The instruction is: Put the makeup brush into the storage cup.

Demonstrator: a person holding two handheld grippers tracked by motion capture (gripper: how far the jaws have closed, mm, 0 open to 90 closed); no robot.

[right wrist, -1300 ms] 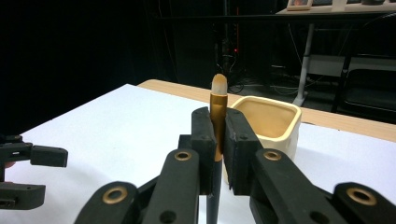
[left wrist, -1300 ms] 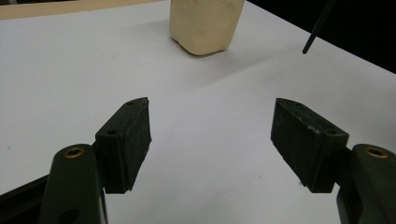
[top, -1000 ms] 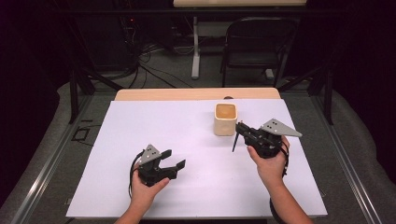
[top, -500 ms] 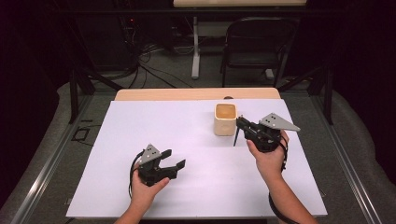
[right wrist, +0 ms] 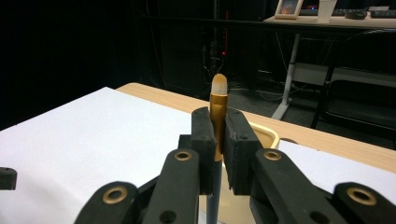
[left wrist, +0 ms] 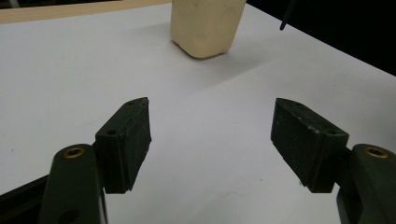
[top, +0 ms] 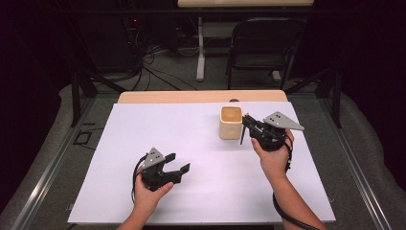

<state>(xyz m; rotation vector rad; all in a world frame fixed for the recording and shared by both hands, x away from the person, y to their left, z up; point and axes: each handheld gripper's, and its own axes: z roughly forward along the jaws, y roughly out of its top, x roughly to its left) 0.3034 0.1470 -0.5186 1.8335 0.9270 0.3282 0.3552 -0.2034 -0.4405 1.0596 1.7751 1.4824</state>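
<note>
A cream square cup (top: 231, 122) stands upright on the white table sheet (top: 191, 139), right of the middle. Just to its right, my right gripper (top: 247, 125) is shut on a dark pencil (top: 242, 136) that hangs near-vertical beside the cup's wall. In the right gripper view the pencil (right wrist: 218, 100) rises between the pads of the gripper (right wrist: 219, 140), gold ferrule and pale eraser up, with the cup's rim (right wrist: 267, 135) just behind. My left gripper (top: 176, 163) rests low at the front left, open, holding nothing. Its view (left wrist: 210, 135) looks toward the cup (left wrist: 205, 25).
The sheet covers a wooden table whose far edge (top: 201, 97) shows behind the cup. A black folding chair (top: 265, 43), desk legs and floor cables lie beyond the table. Metal rails run along both sides of the table.
My right gripper has carried the pencil slightly up the table and closer to the cup. The left gripper has stayed where it was.
</note>
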